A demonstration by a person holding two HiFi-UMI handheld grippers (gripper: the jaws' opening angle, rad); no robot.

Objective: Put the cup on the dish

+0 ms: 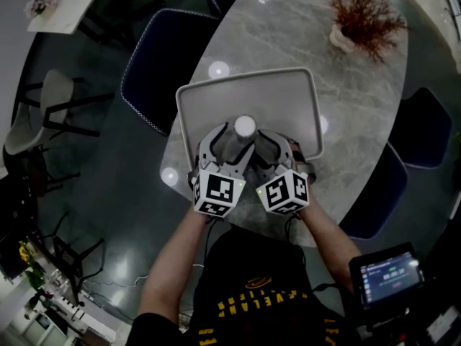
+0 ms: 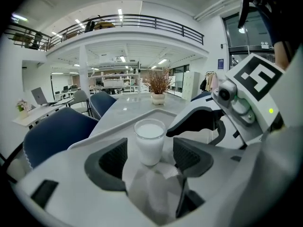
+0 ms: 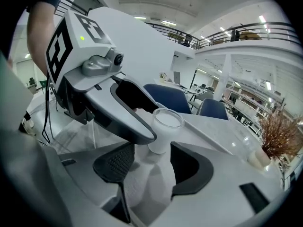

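Your left gripper (image 2: pixel 150 156) has its jaws spread. The white cup (image 1: pixel 245 126) stands upright in the gap at their tips, with a little space on either side. Your right gripper (image 3: pixel 152 161) is spread as well and empty; the cup sits just beyond its tips, and one jaw of the left gripper crosses in front of it. The cup stands on the grey tray (image 1: pixel 281 96), close to the rim nearest you, on the marble table (image 1: pixel 302 34).

Open over bare tray (image 1: pixel 281 99) from 9 round to 3 o'clock of cup (image 1: pixel 245 126). Hemmed at 7 by left gripper (image 1: pixel 230 144), at 5 by right gripper (image 1: pixel 272 144). Clear of plant (image 1: pixel 364 16), well apart toward 2.
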